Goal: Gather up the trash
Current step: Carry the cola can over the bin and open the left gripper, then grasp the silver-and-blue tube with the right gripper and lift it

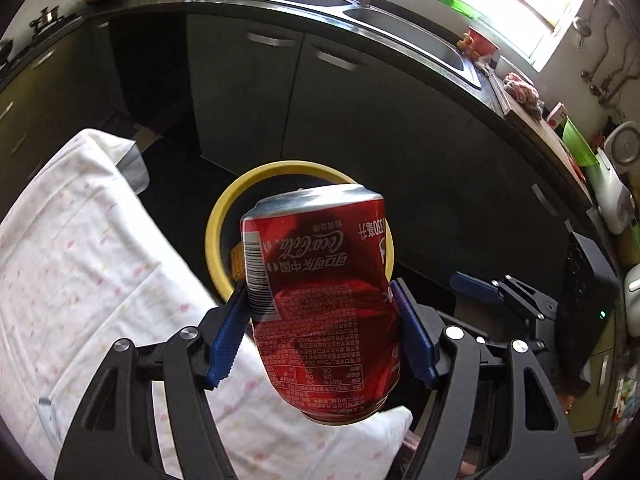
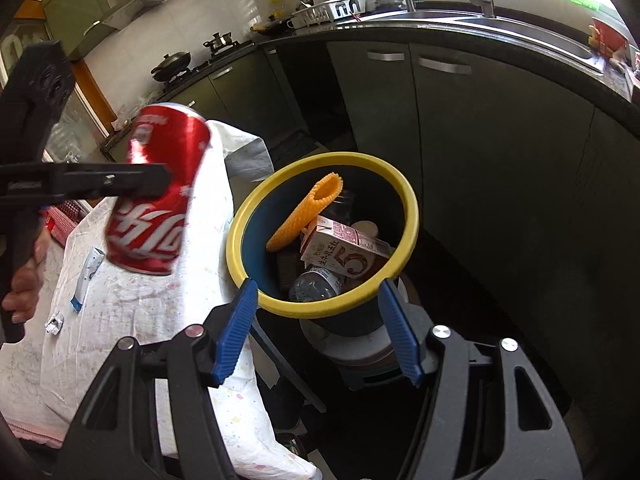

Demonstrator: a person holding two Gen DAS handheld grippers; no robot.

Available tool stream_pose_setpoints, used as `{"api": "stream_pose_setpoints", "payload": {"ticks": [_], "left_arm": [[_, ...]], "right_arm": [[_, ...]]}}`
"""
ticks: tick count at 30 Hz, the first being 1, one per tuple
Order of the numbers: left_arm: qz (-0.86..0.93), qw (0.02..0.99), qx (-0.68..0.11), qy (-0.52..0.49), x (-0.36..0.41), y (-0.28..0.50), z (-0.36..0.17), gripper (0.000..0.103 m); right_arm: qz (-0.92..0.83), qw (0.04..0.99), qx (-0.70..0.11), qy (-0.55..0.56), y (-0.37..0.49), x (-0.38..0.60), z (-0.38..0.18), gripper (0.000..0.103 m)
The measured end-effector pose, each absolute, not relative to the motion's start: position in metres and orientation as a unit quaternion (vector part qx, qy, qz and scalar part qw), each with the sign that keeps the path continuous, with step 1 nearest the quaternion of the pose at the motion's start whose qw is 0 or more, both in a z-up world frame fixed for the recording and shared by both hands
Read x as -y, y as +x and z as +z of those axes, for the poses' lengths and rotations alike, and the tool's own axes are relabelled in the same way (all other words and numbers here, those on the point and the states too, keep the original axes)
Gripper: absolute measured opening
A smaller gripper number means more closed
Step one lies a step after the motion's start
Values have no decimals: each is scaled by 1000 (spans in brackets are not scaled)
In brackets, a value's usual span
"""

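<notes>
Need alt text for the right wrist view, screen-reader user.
The open right gripper frames a yellow-rimmed dark trash bin holding an orange mesh sleeve, a white milk carton and a clear plastic bottle. At left, the left gripper holds a dented red Coca-Cola can above a white cloth-covered table.

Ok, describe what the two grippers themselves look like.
Both match: the left gripper and right gripper have ridged blue fingers mounted on black angular linkage arms with triangular cutouts and round silver bolt heads. A bare hand grips the left one's black handle. No cables or markings show.
</notes>
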State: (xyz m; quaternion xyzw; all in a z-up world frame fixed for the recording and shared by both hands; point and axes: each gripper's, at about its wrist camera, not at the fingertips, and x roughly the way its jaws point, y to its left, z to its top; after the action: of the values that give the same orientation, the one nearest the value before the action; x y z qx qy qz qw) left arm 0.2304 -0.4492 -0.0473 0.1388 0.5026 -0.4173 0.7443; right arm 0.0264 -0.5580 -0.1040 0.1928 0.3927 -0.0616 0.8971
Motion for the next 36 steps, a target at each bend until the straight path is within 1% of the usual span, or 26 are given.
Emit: {"api": "stream_pose_setpoints", "payload": {"ticks": [4,7,9,10,11,13,16,19,20,26,29,33,36], "left_arm": [[-419,734,-506,174,496,247,-86,69],[-402,745,-491,205,514,254,-106,69],[-397,750,-487,205,519,258,-115,73],[-396,752,-487,202,521,261,-118,81],[-397,753,-485,200,521,261,-119,84],[-402,752,-484,196,515,260,-117,84],[-413,755,-475,181,495,254,-101,84],[-420,775,-447,152,455,239,-71,85],[-419,784,-436,140,438,234,-61,88],[-382,841,-376,77,326,196,-19,95],[-346,866,-357,54,266,179,-10,98],[-277,900,-334,46,183,148,-8,98],[-221,915,-337,34,120,135,-11,98]], "right_arm": [[-64,893,-397,200,27,563,-110,60],[-68,892,-399,203,29,565,-111,60],[-70,891,-400,205,31,565,-112,60],[-70,891,-400,206,32,565,-112,60],[-70,891,-399,206,33,564,-111,60],[-69,892,-396,205,33,561,-109,60],[-66,895,-393,202,32,557,-106,60],[-65,895,-394,198,31,552,-107,60],[-65,895,-395,195,32,550,-107,60],[-51,893,-408,183,44,534,-111,61],[-39,893,-417,168,54,517,-111,61],[-10,892,-430,139,75,487,-109,61],[30,891,-439,109,97,452,-104,61]]}}
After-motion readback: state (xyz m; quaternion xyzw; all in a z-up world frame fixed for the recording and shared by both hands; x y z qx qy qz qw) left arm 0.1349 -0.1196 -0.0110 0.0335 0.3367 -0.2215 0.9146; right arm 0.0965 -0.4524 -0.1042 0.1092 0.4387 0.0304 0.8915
